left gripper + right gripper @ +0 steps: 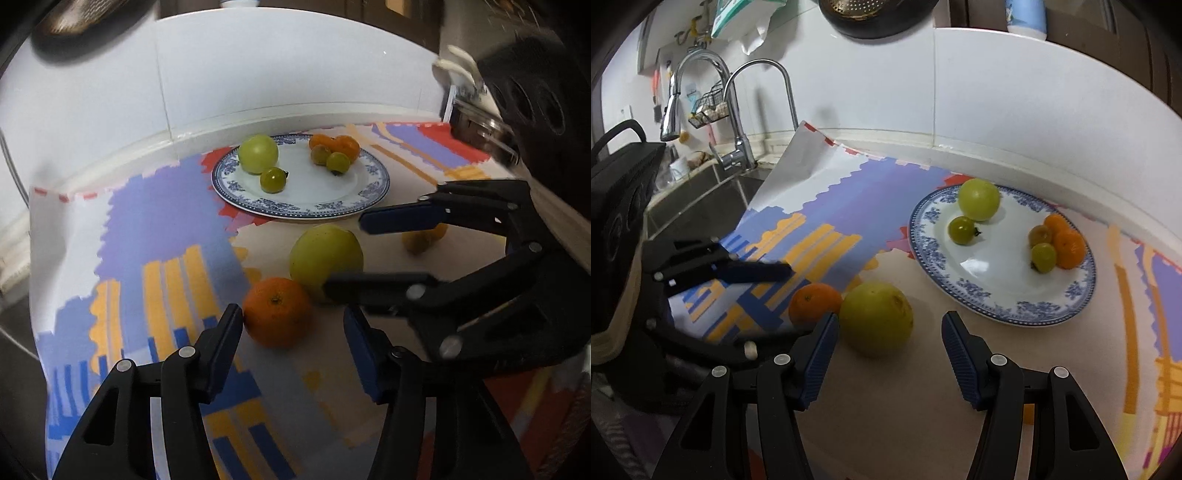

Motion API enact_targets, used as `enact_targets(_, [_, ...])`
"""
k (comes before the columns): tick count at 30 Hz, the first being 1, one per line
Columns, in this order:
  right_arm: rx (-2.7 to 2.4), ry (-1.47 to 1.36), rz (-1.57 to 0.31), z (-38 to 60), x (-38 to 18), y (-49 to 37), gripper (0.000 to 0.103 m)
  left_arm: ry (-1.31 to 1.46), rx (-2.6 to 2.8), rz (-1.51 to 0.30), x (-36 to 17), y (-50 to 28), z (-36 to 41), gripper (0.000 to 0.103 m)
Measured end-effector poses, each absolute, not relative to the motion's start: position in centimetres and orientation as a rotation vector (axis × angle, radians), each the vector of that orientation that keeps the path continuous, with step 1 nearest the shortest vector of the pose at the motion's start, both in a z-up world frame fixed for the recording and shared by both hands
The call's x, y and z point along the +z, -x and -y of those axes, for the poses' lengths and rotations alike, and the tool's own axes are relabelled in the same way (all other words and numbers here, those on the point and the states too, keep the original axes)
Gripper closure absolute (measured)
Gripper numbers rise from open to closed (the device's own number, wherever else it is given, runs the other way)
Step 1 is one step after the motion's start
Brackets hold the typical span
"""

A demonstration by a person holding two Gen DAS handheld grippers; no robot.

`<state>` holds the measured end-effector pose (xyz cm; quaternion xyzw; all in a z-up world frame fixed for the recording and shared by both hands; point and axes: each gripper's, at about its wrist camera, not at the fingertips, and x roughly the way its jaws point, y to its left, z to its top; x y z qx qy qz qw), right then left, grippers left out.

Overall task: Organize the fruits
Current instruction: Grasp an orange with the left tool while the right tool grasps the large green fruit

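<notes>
Left wrist view first: the left gripper (293, 332) angles down over the patterned cloth (155, 236), its jaws spread with nothing pinched. An orange (277, 312) lies on the cloth between the fingertips and just ahead of them, close to the left pad but with no pad pressing on it. A large yellow-green fruit (325, 254) sits touching the orange on its far side. The right gripper (343, 254) reaches in from the right, its jaws parted either side of that fruit. Beyond, a blue-rimmed plate (373, 192) holds green and orange fruits. A small yellow fruit (421, 240) lies partly hidden behind the right gripper's upper finger.

Right wrist view: the right gripper (890, 334) tilts down toward the counter, jaws apart, gripping nothing. The yellow-green fruit (875, 317) sits just ahead, near the left pad. The orange (814, 302) lies beside it, and the left gripper (792, 301) comes in from the left around it. The plate (1004, 310) lies to the right.
</notes>
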<state>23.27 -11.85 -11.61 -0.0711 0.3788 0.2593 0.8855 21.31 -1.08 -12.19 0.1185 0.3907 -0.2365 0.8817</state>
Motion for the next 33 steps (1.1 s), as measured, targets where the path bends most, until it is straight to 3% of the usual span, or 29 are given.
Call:
enact_targets(6, [0.553, 0.124, -0.822, 11.5, -12.5, -24.2, 0.044, -0.227, -0.467, -0.847, -13.0, -22.5, 0.5, 0.048])
enact_targets(10, [0.545, 0.122, -0.841, 11.5, -13.0, -24.8, 0.044, -0.211, -0.479, -0.865, -13.2, -22.8, 0.4, 0.062])
enact_targets(14, [0.553, 0.111, -0.852, 11.5, -13.2, -25.3, 0.045, -0.208, -0.456, -0.86, -13.1, -22.7, 0.2, 0.062])
enact_targets(16, [0.569, 0.101, -0.856, 11.4, -13.2, -25.2, 0.053, -0.215, -0.444, -0.854, -13.1, -22.6, 0.1, 0.062])
enact_targets(33, [0.468, 0.079, -0.818, 13.0, -11.2, -22.8, 0.053, -0.169, -0.375, -0.781, -9.6, -20.6, -0.1, 0.062])
